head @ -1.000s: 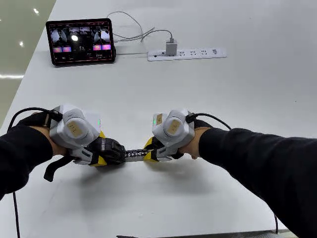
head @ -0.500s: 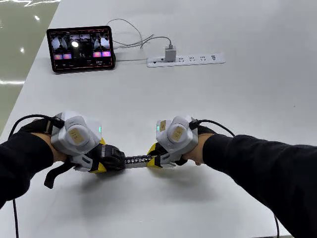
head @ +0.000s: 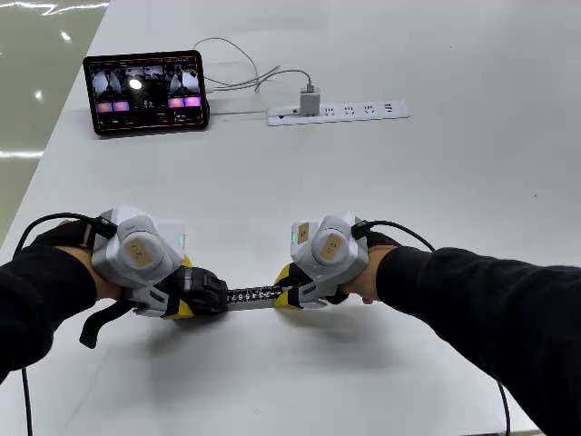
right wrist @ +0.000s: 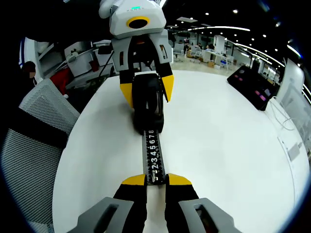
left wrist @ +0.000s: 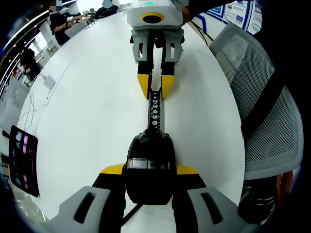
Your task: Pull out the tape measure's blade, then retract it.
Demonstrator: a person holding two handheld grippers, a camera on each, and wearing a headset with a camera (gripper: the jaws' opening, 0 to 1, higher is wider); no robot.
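Your left gripper [head: 189,292] clamps the black tape measure case [head: 209,289] on the white table [head: 381,191]. At its 3 o'clock, your right gripper [head: 289,293] pinches the blade [head: 254,295] tip. The short exposed strip is dark, with white numerals up to 8.

Tape measure [left wrist: 150,167] — black, glossy case, low over the white table [head: 363,182] near its front edge, clamped at the sides between the yellow-tipped jaws of the left gripper [left wrist: 150,170]. Blade [right wrist: 153,155] — dark with white numerals, 2 to 8 legible. It is drawn out a short length, straight and level. Its free end is pinched between the jaws of the right gripper [right wrist: 155,180], directly facing the case.
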